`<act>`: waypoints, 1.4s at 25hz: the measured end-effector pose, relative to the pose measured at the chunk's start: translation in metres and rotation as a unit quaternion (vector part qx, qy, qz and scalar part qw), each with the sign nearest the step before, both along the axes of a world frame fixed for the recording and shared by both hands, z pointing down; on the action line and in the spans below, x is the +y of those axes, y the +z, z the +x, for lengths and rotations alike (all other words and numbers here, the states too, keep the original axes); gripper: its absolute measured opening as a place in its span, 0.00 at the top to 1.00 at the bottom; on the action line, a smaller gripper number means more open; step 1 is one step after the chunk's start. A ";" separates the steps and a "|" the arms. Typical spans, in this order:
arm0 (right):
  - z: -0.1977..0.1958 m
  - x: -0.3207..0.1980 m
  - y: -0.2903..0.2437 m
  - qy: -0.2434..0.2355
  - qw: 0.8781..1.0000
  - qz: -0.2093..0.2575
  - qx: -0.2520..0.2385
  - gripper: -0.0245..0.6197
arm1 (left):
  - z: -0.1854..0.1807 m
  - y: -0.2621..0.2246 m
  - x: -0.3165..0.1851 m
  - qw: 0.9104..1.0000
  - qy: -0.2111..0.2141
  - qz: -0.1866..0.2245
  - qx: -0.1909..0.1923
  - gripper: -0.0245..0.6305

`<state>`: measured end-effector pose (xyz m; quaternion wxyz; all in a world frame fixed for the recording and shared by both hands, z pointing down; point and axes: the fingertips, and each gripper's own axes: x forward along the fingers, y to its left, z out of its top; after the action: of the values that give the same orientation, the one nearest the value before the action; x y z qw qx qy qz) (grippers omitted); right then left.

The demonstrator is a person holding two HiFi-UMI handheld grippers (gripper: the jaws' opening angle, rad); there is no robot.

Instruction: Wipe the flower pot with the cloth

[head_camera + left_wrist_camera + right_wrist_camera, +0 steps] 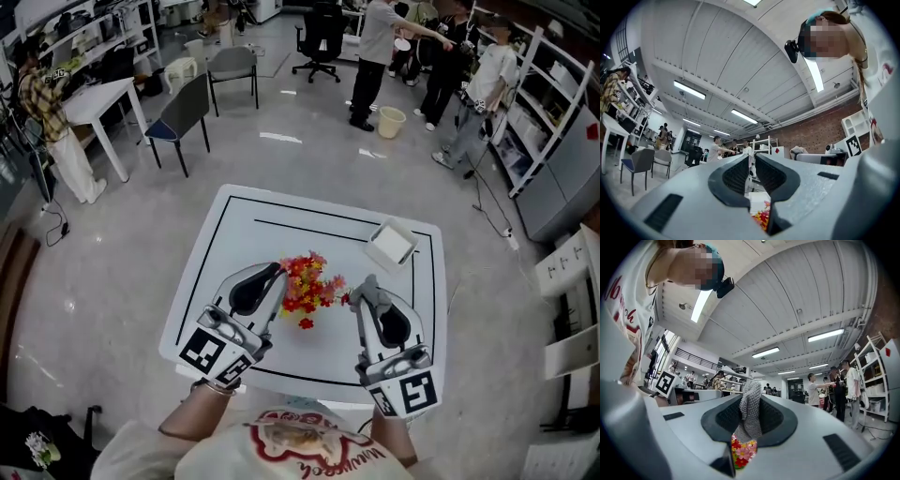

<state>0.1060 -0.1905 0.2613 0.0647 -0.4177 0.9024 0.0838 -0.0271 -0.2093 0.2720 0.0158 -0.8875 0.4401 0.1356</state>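
The flower pot (309,286) stands in the middle of the white table (234,234); only its red, yellow and pink blossoms show, the pot body is hidden beneath them. My left gripper (278,271) is at the blossoms' left edge, shut with nothing between its jaws (752,157). My right gripper (360,287) is at their right edge, shut on a grey knitted cloth (751,414) that stands up between the pads. Both gripper views point slightly upward, and the flowers (743,453) peek out below the jaws.
A small white box (392,244) sits on the table's far right, beyond the flowers. Chairs (187,112), a white desk (98,98) and shelving (548,103) ring the floor, and several people (375,56) stand at the back.
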 end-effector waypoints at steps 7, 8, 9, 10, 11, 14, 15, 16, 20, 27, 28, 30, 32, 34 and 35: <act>0.001 -0.050 0.008 -0.030 0.999 -0.020 0.010 0.85 | -0.003 0.001 -0.042 1.000 -0.023 0.000 0.002 0.89; 0.000 -0.055 0.009 -0.030 0.999 -0.022 0.010 0.85 | -0.004 0.003 -0.045 1.000 -0.022 -0.002 0.002 0.89; -0.001 -0.059 0.011 -0.028 0.999 -0.024 0.011 0.85 | -0.006 0.004 -0.048 1.000 -0.020 -0.005 0.002 0.89; -0.001 -0.062 0.012 -0.026 0.999 -0.027 0.013 0.85 | -0.008 0.005 -0.050 1.000 -0.018 -0.008 0.001 0.89; -0.002 -0.064 0.014 -0.024 0.999 -0.028 0.014 0.85 | -0.011 0.005 -0.051 1.000 -0.016 -0.009 -0.001 0.89; -0.004 -0.071 0.013 -0.019 1.000 -0.021 0.012 0.85 | -0.021 0.003 -0.058 1.000 -0.014 -0.009 -0.005 0.89; -0.005 -0.072 0.011 -0.017 1.000 -0.019 0.009 0.85 | -0.024 0.002 -0.061 1.000 -0.012 -0.011 -0.007 0.89; -0.005 -0.072 0.009 -0.016 1.000 -0.017 0.008 0.85 | -0.027 0.002 -0.063 1.000 -0.011 -0.012 -0.009 0.89; -0.007 -0.081 0.001 -0.024 1.000 -0.010 0.016 0.85 | -0.034 0.000 -0.074 1.000 -0.011 -0.010 -0.004 0.89; -0.007 -0.115 0.015 -0.069 0.995 -0.032 0.065 0.85 | -0.032 0.002 -0.089 1.000 -0.002 -0.010 -0.003 0.89; -0.008 -0.120 0.020 -0.075 0.994 -0.035 0.073 0.85 | -0.033 0.004 -0.092 1.000 -0.003 -0.011 -0.003 0.89; -0.009 -0.133 0.029 -0.091 0.992 -0.043 0.076 0.85 | -0.034 0.007 -0.096 1.000 -0.006 -0.015 -0.006 0.89; -0.011 -0.146 0.038 -0.114 0.989 -0.051 0.075 0.85 | -0.038 0.011 -0.099 1.000 -0.011 -0.020 -0.008 0.89; -0.018 -0.156 0.045 -0.148 0.985 -0.053 0.078 0.85 | -0.043 0.015 -0.102 0.999 -0.017 -0.026 -0.008 0.89; -0.023 -0.160 0.048 -0.165 0.982 -0.051 0.079 0.85 | -0.045 0.017 -0.104 0.999 -0.019 -0.028 -0.008 0.89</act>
<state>0.0829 -0.3510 0.3097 -0.0154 -0.2581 0.9643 0.0581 -0.0720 -0.3128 0.2891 -0.0032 -0.8801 0.4605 0.1154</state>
